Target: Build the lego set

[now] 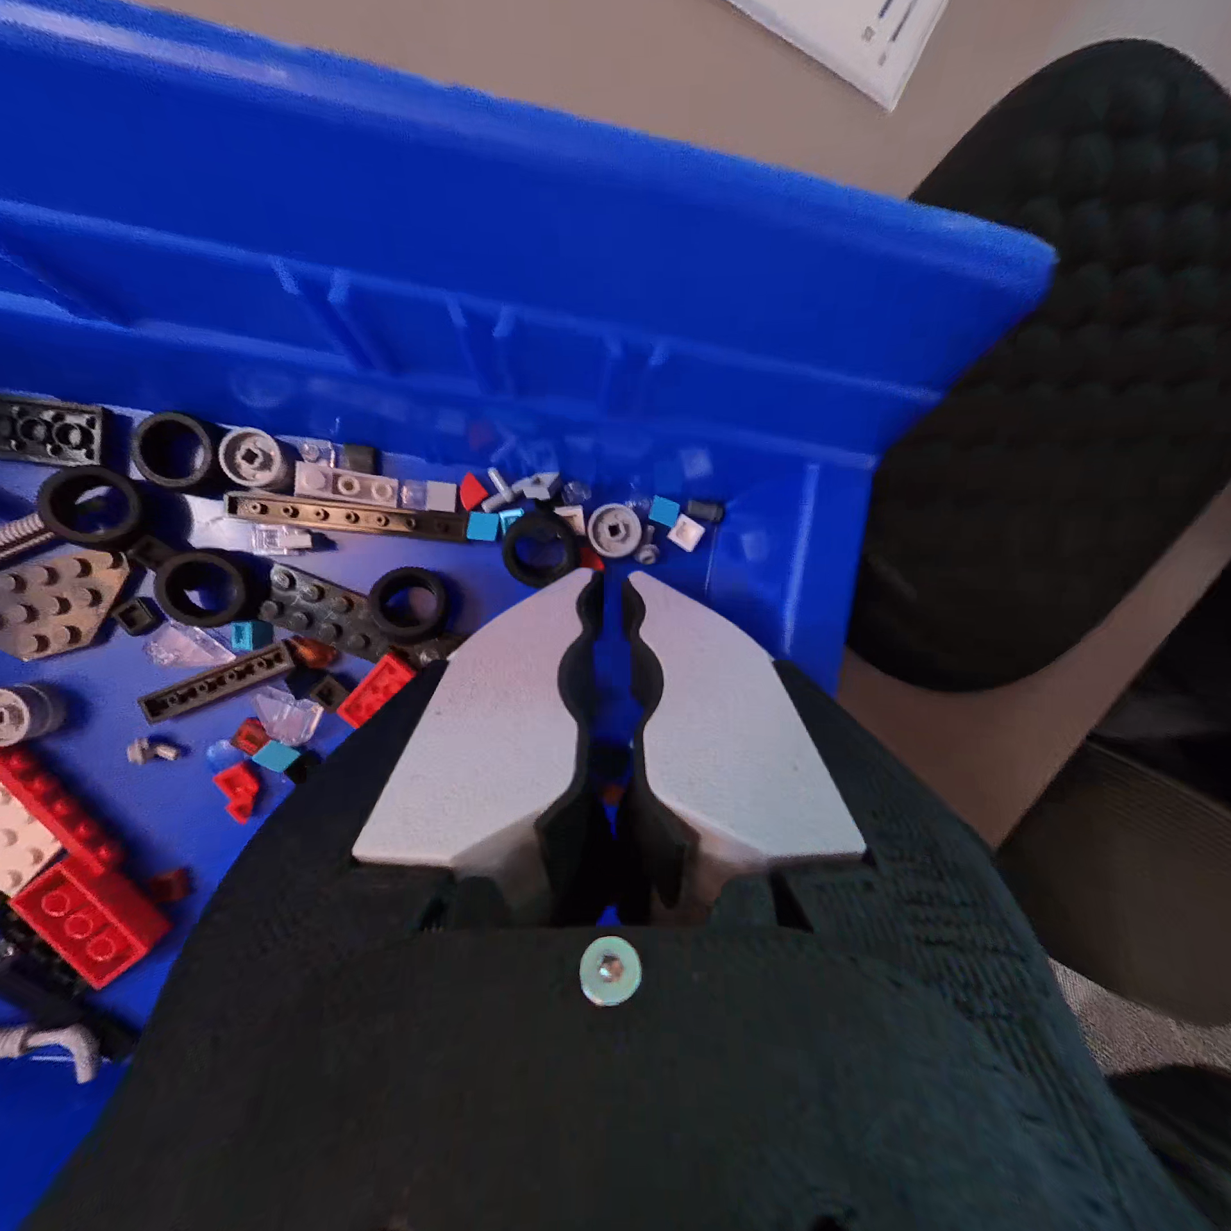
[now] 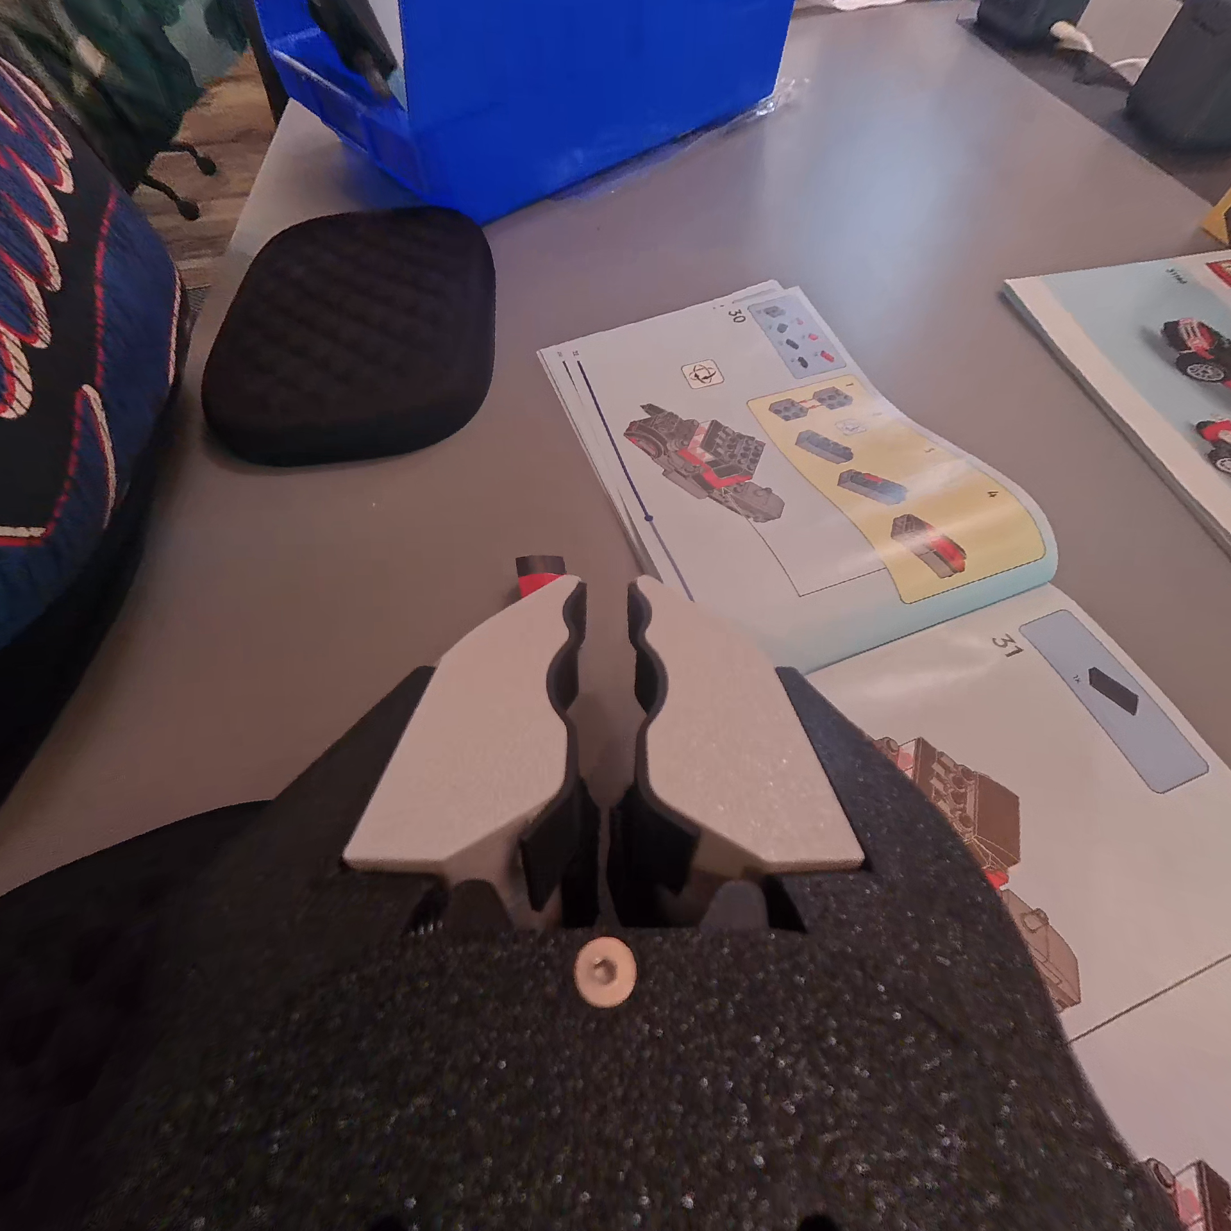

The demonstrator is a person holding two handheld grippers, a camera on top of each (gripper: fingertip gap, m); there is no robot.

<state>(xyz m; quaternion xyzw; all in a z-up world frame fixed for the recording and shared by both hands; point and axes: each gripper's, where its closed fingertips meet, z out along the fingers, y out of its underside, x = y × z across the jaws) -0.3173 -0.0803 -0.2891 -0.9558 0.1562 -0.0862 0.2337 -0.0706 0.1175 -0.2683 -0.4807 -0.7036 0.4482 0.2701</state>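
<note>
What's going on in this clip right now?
A person is building a lego set with two handheld grippers. The left gripper is down inside the blue bin of loose pieces, its nearly closed tips by a black tyre and a grey wheel hub; nothing looks gripped. The right gripper hovers over the grey table, slightly open and empty, beside the open instruction booklet. A small red and black piece lies by its left fingertip.

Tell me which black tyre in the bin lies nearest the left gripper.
The black tyre just beyond the left gripper, beside a grey wheel hub. The other tyres lie farther left in the blue bin.
</note>
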